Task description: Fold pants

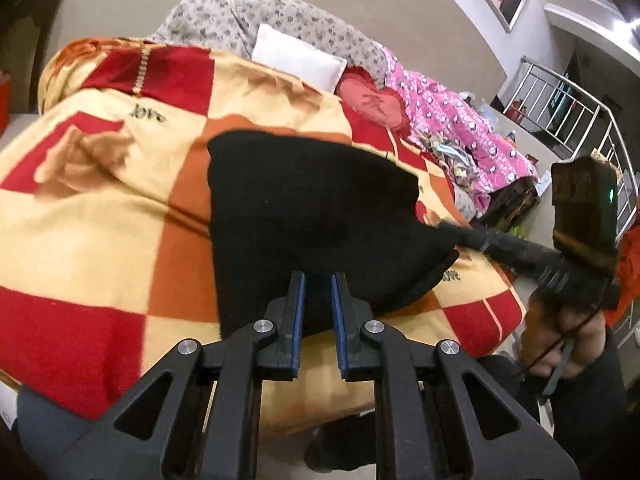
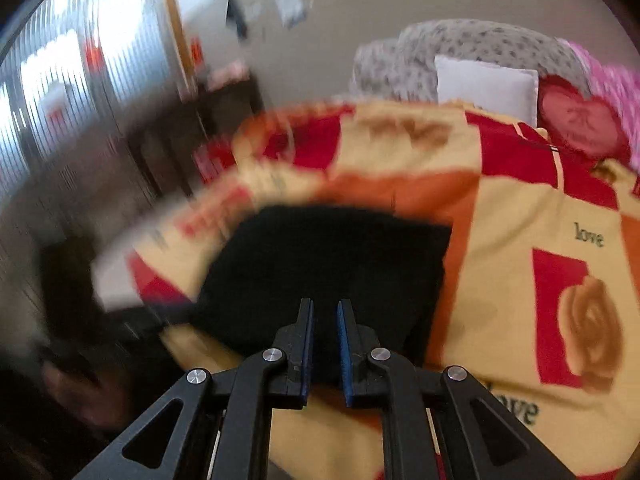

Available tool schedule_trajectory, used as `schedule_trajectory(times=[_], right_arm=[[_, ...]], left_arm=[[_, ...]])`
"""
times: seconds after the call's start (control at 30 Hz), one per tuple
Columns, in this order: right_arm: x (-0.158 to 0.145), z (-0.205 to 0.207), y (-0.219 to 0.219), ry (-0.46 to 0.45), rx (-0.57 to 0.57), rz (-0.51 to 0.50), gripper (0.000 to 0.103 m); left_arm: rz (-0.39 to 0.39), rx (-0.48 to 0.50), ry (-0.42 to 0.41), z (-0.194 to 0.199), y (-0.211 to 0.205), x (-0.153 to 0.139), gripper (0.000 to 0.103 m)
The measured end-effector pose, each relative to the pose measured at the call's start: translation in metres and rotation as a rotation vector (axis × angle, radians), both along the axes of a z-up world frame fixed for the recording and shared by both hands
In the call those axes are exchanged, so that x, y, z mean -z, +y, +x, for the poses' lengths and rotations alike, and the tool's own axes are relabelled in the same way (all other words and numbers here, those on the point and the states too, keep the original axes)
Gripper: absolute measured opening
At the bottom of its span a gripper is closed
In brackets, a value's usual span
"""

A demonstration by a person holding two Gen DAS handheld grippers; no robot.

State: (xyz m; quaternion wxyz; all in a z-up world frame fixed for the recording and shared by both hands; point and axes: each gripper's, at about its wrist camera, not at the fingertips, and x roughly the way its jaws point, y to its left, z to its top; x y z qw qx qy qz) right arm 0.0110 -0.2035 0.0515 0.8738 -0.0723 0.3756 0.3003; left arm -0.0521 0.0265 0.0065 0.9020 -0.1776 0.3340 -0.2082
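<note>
Black pants point(image 1: 304, 208) lie folded into a compact dark shape on a red, orange and cream checked blanket point(image 1: 100, 220). My left gripper point(image 1: 318, 276) hovers over the pants' near edge, its blue pads point(image 1: 300, 312) a narrow slit apart with nothing pinched between them. The right gripper point(image 1: 444, 226) reaches in from the right, held by a hand point(image 1: 560, 344), its tips at the pants' right edge. In the right wrist view, which is blurred, the right gripper point(image 2: 324, 302) is shut over the pants point(image 2: 328, 256) on the blanket point(image 2: 500, 220).
A white pillow point(image 1: 298, 58), a red heart cushion point(image 1: 374, 104) and a pink patterned quilt point(image 1: 460, 128) lie at the far end of the bed. Grey floral cushions point(image 1: 240, 20) stand behind them. A metal railing point(image 1: 580, 120) runs along the right.
</note>
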Motion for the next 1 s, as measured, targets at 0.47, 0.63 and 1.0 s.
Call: schedule_trajectory(times=[0.47,0.63,1.0], right_arm=[[0.025,0.002,-0.011,-0.008,0.086,0.018,0.008],[0.028,-0.001,-0.012,-0.012,0.106,0.055,0.008],[-0.018,0.003,-0.015,-0.052,0.118,0.133,0.009]], left_arm=[[0.096,-0.01,-0.016,0.075,0.005,-0.045,0.004],[0.185,-0.044,0.105,0.118,-0.003,-0.015,0.004],[0.269,-0.085,0.036,0.114,-0.015,-0.012,0.004]])
